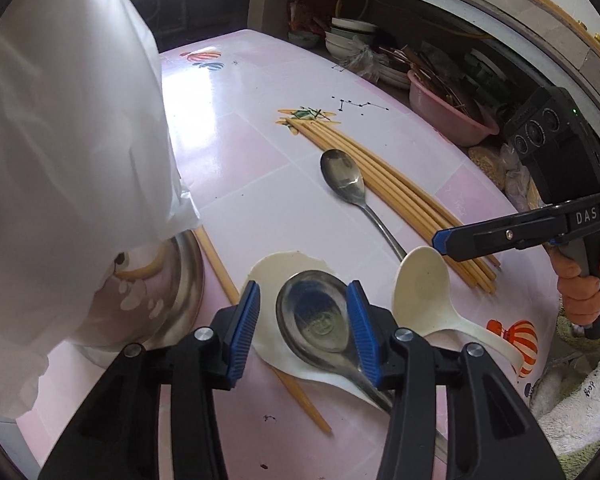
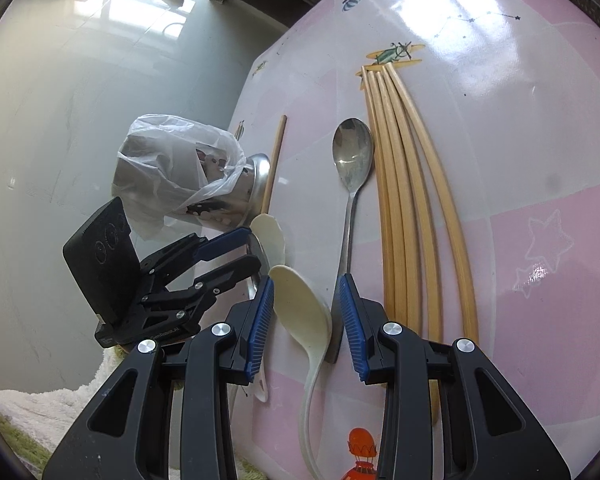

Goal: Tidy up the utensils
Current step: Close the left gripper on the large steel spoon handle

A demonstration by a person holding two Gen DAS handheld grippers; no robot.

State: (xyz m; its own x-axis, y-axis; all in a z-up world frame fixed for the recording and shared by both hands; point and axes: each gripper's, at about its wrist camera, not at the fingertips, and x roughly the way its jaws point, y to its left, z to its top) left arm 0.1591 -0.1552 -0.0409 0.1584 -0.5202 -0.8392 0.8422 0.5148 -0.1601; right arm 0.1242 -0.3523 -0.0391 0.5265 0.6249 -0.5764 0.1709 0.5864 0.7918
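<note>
The left claw [image 1: 303, 330] hung apart, astride the metal ladle [image 1: 314, 320] on the tabletop [image 1: 228, 160], handle trailing back beneath it. The right claw [image 2: 306, 326], also apart, straddled the white spoon [image 2: 304, 312], lengthwise toward it.

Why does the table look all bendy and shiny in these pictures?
Both views come through a fisheye lens, so the table's straight edges bow and dark rings fill the corners. In the right wrist view, window light makes white glare patches on the table top and the grey floor, and the chopsticks look curved. In the left wrist view, the plastic bag sits so close it looks soft and washed out.
</note>
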